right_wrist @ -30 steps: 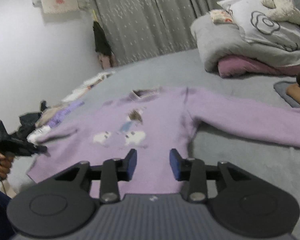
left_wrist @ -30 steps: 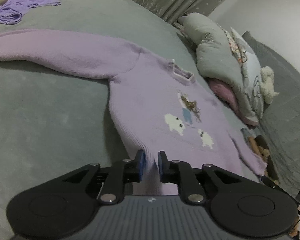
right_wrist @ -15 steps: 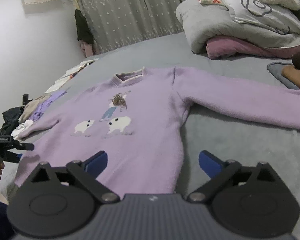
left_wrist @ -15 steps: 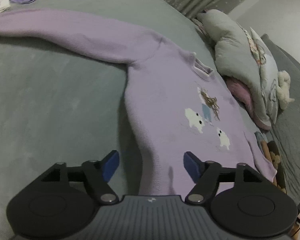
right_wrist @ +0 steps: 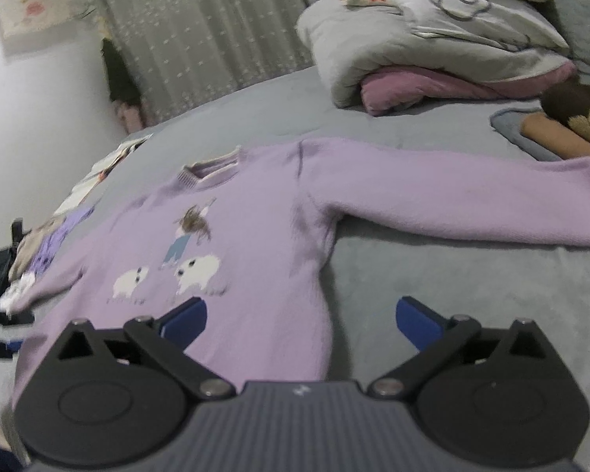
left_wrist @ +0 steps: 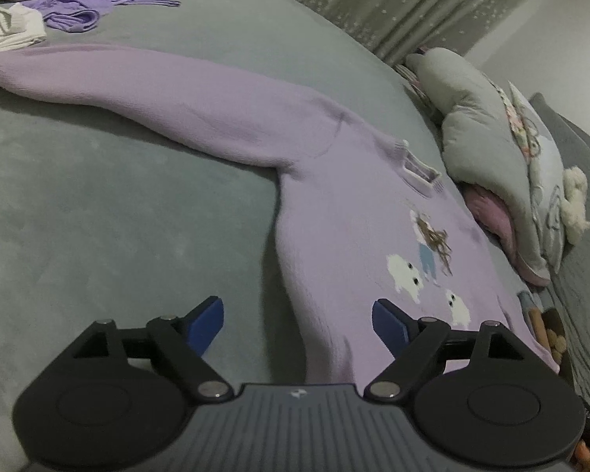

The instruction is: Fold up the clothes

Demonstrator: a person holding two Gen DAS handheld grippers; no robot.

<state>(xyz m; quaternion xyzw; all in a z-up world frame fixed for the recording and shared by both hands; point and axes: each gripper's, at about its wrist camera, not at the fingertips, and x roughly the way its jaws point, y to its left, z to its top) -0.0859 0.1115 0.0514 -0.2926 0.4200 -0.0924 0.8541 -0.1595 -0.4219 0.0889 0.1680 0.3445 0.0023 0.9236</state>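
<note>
Lilac sweater point(left_wrist: 346, 212) lies flat, front up, on the grey bed point(left_wrist: 98, 212), both sleeves out sideways so the long axis runs cuff to cuff; the body runs from the hem nearest both grippers up to the collar at the far end. Left gripper point(left_wrist: 297, 320) has just been opening and now stands wide: one pad over bare bed, the other over the knit, the sweater's left side edge running up between them but neither pad pressing on it. Right gripper point(right_wrist: 301, 316) has also just been opening, now fully wide, and straddles the opposite side edge near the hem the same way, nothing gripped. So each hand sits at its own bottom corner, about equally near; the sleeves lie well ahead, left one point(left_wrist: 157, 94) stretching towards the loose clothes pile point(left_wrist: 70, 8), right one point(right_wrist: 472, 196) towards the pillows point(right_wrist: 432, 39). My guess: spread is done and the next grab is a sleeve or a side edge, folded in across the body. Knit looks thick and soft, smooth apart from slight puckers at the armpits; sheep-and-figure motif point(right_wrist: 185, 251) on the chest, ribbed collar point(right_wrist: 210, 167) lying open.
</note>
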